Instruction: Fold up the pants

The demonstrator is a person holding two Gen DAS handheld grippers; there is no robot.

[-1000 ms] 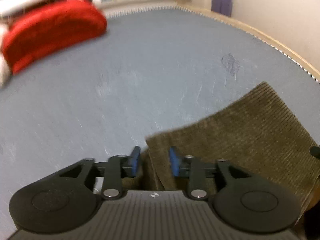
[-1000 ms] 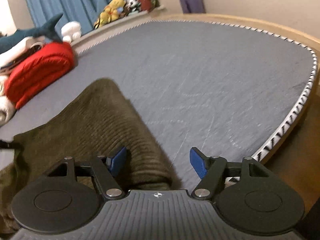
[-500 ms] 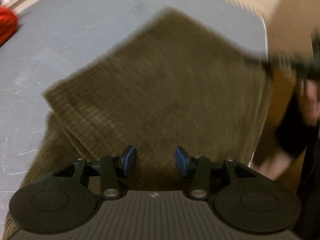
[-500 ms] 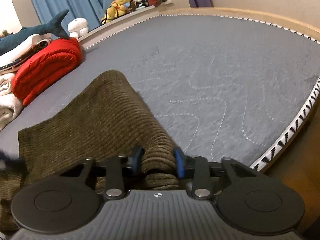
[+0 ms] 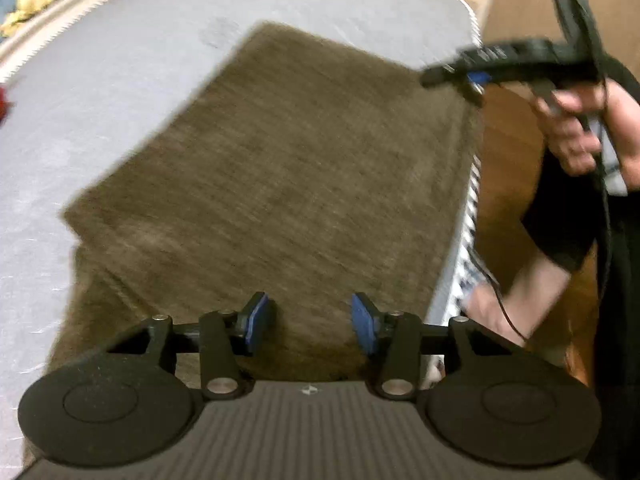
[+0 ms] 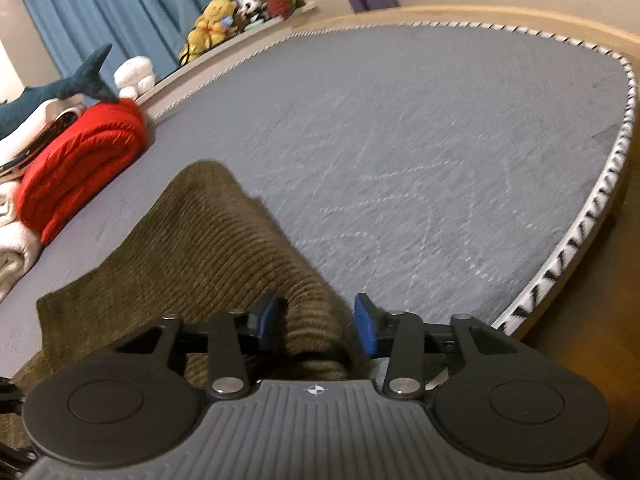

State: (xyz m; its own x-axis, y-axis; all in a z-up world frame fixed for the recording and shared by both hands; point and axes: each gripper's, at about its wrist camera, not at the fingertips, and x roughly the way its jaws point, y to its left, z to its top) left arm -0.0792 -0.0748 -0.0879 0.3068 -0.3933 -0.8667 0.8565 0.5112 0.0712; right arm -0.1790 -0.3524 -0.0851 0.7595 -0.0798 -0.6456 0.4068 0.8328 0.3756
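Observation:
Olive-brown corduroy pants (image 5: 300, 152) lie folded on the grey mattress (image 5: 100, 80), near its right edge. My left gripper (image 5: 310, 320) hovers over their near end, open, with only flat cloth beneath the pads. In the right wrist view the pants (image 6: 208, 248) run away to the left. My right gripper (image 6: 316, 322) straddles a raised fold at their near corner. Its jaws are opening, and the fold stands between the pads with a gap on the right side. The left wrist view also shows the right gripper (image 5: 452, 74), blurred, in a person's hand (image 5: 576, 132).
A rolled red blanket (image 6: 80, 160), white towels (image 6: 12, 256) and a shark plush (image 6: 80, 80) sit at the mattress's far left. Plush toys (image 6: 216, 20) line a ledge by the blue curtain (image 6: 120, 8). The mattress edge (image 6: 580, 216) drops off to the right.
The left wrist view swung from bare mattress onto the pants, bringing the right gripper and hand into sight. The right gripper closed on the fold, then spread its jaws again.

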